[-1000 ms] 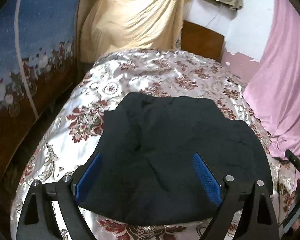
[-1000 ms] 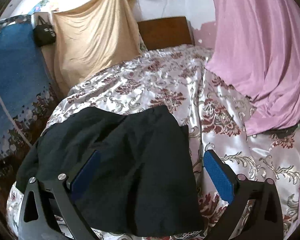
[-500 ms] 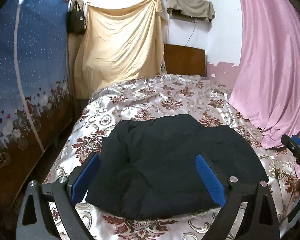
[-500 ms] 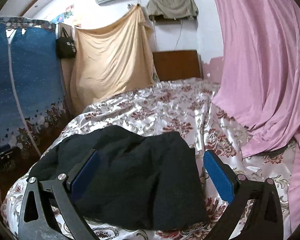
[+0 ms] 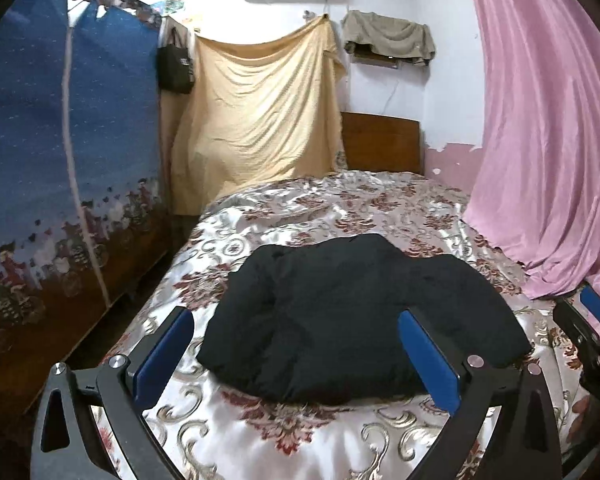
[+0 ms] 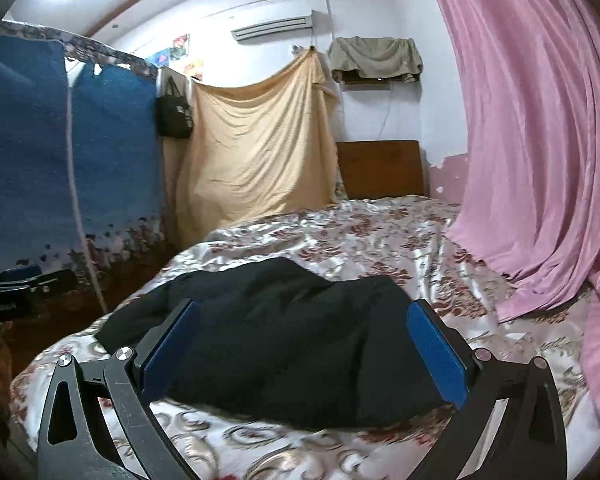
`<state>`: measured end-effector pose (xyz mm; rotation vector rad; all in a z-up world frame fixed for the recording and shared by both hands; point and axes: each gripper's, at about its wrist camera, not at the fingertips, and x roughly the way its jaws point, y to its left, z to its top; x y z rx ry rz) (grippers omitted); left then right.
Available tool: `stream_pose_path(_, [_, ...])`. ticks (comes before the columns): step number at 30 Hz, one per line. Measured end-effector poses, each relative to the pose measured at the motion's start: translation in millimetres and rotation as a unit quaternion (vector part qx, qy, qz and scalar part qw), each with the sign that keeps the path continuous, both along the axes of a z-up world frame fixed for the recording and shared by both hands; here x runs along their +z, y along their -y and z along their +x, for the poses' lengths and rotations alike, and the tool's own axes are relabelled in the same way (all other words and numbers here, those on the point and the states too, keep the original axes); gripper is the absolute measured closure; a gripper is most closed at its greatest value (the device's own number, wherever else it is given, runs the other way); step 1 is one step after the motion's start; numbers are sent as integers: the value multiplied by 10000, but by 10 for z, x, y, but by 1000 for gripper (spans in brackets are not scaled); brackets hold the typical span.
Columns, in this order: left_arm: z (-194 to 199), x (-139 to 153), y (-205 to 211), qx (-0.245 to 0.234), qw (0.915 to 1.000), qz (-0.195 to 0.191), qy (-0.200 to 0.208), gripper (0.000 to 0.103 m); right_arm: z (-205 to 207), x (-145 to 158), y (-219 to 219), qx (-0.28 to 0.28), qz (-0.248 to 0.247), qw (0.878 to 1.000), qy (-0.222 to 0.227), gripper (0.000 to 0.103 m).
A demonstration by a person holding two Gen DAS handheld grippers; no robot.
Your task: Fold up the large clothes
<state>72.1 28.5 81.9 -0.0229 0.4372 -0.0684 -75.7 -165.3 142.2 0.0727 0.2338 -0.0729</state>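
Left two-finger gripper [image 5: 296, 358] — matte black angular arms, triangular cut-outs, silver round screws, flat blue textured pads [image 5: 163, 354]. Right two-finger gripper [image 6: 302, 352] — same build; white lettering on its body, unreadable.

The room is lit unevenly, with the strongest light seen on the white wall [image 5: 440, 92] and ceiling; in the right wrist view a blown-out patch is found at the upper left corner. Sheen is picked up by the satin bedspread [image 5: 284, 216], where pale highlights are scattered along its folds. The black garment [image 5: 352, 312] is rendered as an almost detailless dark mass, and a narrow shadow is cast beneath its near edge. Strong fisheye curvature is shown at the edges, where the pink curtain [image 6: 540, 128] is bowed and dark vignetting is seen in the corners. Slight softness is noted in the near bedspread of the right wrist view.
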Motion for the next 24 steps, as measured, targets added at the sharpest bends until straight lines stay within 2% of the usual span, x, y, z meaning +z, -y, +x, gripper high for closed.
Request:
stream_pose_path(8, [-240,-197,-87,84,10000,-32,-1,0,-240,-176,-193,10,-128,9999,-47,2])
stream_pose_path(16, [-569,-334,-154,249,9992,19,307,0,-454,-289,-275,-73,-152,9999,34,2])
stream_pose_path(20, [-728,-402,-146,250,9986,199,433,0,-587,-339,-290,-108,-75,9998,130,2])
stream_pose_path(24, [-779,-501,-92,174,9983,337,444,0,-633,-370,-334,-116,-198,9997,109,2])
